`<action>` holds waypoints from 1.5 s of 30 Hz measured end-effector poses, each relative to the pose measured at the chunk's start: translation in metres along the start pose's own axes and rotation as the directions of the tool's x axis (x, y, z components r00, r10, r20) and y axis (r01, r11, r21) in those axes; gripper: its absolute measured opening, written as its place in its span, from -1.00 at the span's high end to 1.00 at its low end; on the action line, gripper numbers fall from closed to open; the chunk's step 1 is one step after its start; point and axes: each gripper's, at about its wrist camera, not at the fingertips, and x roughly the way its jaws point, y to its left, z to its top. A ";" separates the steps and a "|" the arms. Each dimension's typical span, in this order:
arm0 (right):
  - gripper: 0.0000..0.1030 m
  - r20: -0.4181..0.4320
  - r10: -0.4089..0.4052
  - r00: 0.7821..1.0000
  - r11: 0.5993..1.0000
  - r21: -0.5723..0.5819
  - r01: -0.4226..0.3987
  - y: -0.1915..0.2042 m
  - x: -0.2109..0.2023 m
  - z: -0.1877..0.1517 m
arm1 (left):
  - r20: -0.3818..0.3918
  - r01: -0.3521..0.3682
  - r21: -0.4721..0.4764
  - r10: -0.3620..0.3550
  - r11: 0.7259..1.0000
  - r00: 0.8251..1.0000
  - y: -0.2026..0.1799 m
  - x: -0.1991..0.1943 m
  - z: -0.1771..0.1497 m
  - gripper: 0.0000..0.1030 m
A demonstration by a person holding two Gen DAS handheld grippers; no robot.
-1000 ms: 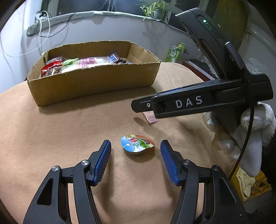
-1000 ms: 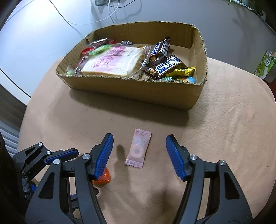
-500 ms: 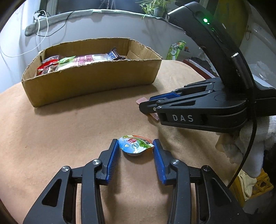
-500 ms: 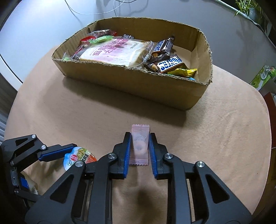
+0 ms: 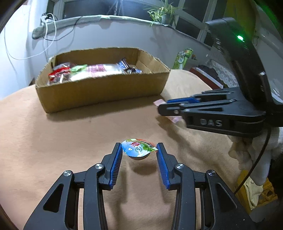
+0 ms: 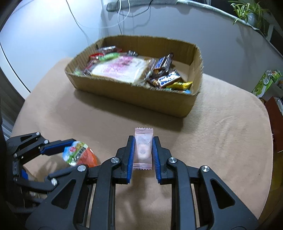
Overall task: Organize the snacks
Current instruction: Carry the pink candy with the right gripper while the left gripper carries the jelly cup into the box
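Observation:
My left gripper (image 5: 139, 150) is shut on a small jelly cup (image 5: 138, 149) with a colourful foil lid and holds it above the tan table; its shadow lies below. The cup also shows in the right wrist view (image 6: 79, 155). My right gripper (image 6: 143, 150) is shut on a pale pink candy packet (image 6: 143, 146), lifted off the table. The packet's ends show in the left wrist view (image 5: 159, 102). A cardboard box (image 6: 141, 95) with several snacks stands at the far side, also in the left wrist view (image 5: 99, 92).
The round table has a tan cloth (image 6: 221, 134). A green carton (image 6: 265, 83) stands off the table to the right. A wall and cables lie behind the box. A potted plant (image 5: 162, 14) sits on the sill.
Both grippers closed on their snacks and lifted them off the table. The right gripper has moved toward the box with the pink packet.

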 end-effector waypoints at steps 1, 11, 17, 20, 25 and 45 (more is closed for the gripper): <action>0.60 0.011 0.001 1.000 1.000 0.003 -0.001 -0.001 -0.007 -0.001 | 0.007 -0.001 -0.003 0.001 1.000 1.000 0.002 -0.002 0.002 0.26; 0.60 0.110 0.006 0.994 1.000 0.029 -0.009 -0.008 -0.055 0.007 | 0.096 -0.039 -0.009 0.040 0.999 0.995 0.012 -0.032 0.022 0.26; 0.60 0.153 0.001 0.988 1.000 0.030 -0.006 -0.005 -0.064 0.020 | 0.149 -0.064 -0.016 0.065 0.998 0.987 0.022 -0.045 0.038 0.26; 0.60 0.167 -0.001 0.986 1.000 0.031 -0.004 -0.005 -0.067 0.027 | 0.171 -0.074 -0.016 0.075 0.997 0.982 0.026 -0.049 0.047 0.26; 0.60 0.182 -0.005 0.983 1.000 0.031 -0.001 -0.008 -0.065 0.041 | 0.202 -0.090 -0.015 0.092 0.996 0.975 0.035 -0.056 0.061 0.26; 0.60 0.179 -0.002 0.984 1.000 0.006 0.001 -0.016 -0.033 0.100 | 0.235 -0.123 -0.012 0.123 0.992 0.964 0.060 -0.036 0.113 0.26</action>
